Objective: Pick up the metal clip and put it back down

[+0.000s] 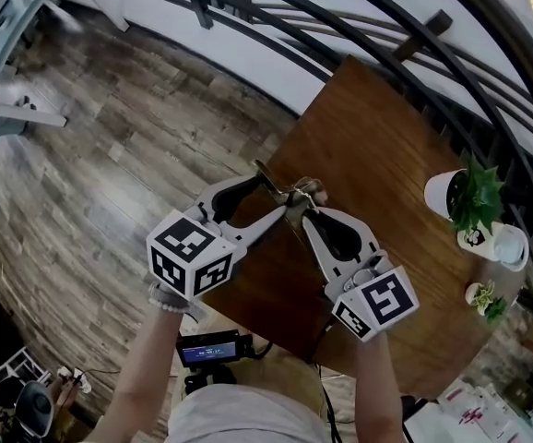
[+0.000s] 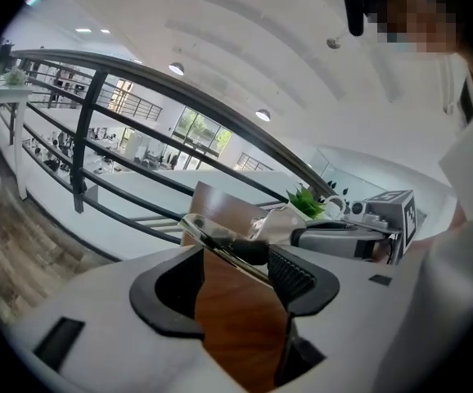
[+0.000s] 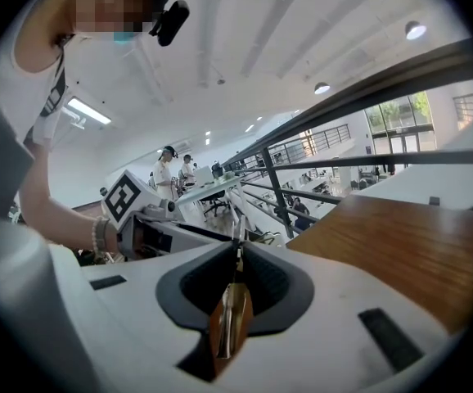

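head view: the left gripper (image 1: 283, 197) and right gripper (image 1: 305, 207) are meeting tip to tip above the near edge of the wooden table (image 1: 386, 146), both gripping the metal clip (image 1: 294, 192), which is hanging in the air clear of the tabletop. left gripper view: the jaws are standing partly apart, with the clip (image 2: 228, 248) lying slantwise across the gap and pressing against both pads. right gripper view: the jaws are standing almost together, pinching a thin metal arm of the clip (image 3: 238, 234) edge-on. a potted plant (image 1: 474, 197) is sitting near the table's far right rim.
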Demonstrator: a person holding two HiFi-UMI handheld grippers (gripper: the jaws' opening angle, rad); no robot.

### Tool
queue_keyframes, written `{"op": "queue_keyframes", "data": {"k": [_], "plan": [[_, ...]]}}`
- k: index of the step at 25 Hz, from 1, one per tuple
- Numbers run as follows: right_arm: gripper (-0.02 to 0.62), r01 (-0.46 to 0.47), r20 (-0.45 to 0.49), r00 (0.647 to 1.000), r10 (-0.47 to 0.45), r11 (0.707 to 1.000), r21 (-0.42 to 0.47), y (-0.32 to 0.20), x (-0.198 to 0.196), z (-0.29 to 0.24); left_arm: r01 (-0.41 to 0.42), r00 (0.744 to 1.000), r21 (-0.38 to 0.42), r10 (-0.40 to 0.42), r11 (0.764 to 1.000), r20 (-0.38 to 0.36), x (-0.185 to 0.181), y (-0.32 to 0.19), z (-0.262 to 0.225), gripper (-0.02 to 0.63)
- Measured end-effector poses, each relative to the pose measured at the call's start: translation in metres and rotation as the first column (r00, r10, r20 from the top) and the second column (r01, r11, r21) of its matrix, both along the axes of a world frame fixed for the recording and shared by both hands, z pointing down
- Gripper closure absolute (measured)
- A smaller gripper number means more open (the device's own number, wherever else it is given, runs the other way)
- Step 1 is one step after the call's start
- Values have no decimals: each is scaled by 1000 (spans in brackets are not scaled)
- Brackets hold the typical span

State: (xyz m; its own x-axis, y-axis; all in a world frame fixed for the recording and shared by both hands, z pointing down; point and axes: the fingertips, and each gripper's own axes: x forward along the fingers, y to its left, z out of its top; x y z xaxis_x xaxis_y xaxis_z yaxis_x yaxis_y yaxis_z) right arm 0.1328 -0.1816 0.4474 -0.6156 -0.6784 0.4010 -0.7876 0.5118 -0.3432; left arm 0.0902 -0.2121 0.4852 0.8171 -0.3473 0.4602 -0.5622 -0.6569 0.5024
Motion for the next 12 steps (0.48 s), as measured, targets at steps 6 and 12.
{"op": "queue_keyframes", "data": {"k": [6, 12], "plan": [[552, 12, -25, 1000, -13, 1000, -29, -7, -4, 16, 7, 1000, -33, -6, 999, 15, -3, -6, 17, 356], [554, 21, -54, 998, -24, 998, -56, -9, -2, 32, 4, 999, -42, -2, 999, 52, -1, -8, 33, 356]]}}
